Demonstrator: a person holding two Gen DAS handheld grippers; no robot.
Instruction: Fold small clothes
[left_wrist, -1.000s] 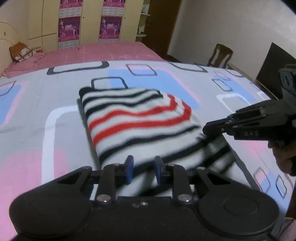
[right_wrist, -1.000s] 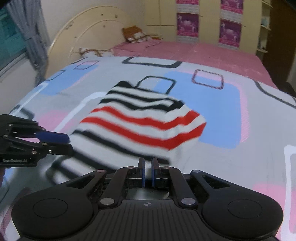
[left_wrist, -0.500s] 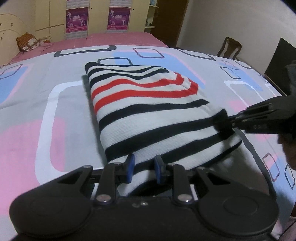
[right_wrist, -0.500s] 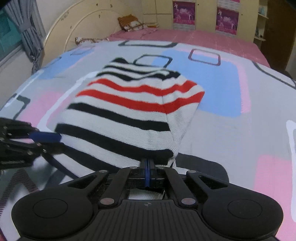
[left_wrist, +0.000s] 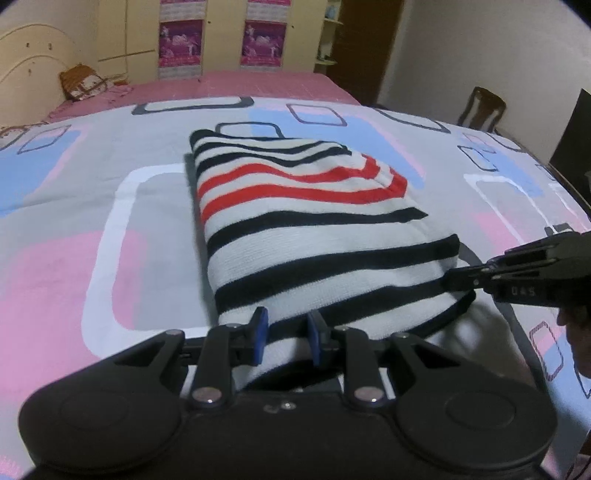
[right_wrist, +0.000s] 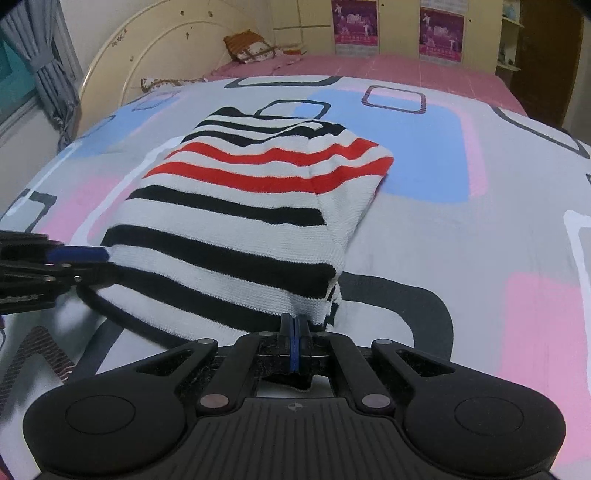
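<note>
Two grippers hold the near hem of a knitted white garment with black and red stripes (left_wrist: 303, 206), which lies lengthwise on the bed's grey sheet printed with pink, blue and white rounded squares (left_wrist: 74, 229). The left gripper (left_wrist: 284, 332) has its blue-padded jaws set narrow with a bunch of the hem's left corner gathered between them. The right gripper (right_wrist: 294, 328) has its jaws pinched fully together on the hem's right corner, where the thin knit edge sits between the pads. From the left wrist view the right gripper (left_wrist: 458, 278) reaches in from the side and meets the cloth at that corner.

Most of the garment rests flat, with its sides already turned in so it forms a narrow panel; only the near end is lifted slightly off the sheet. By my reading, the step in hand is the crosswise fold, with the hem gripped and ready to carry.

Next, both hands need to raise the hem together, keep it taut and level between them, carry it over toward the far black-striped end (right_wrist: 266, 122), lay it down squarely, then release.
</note>
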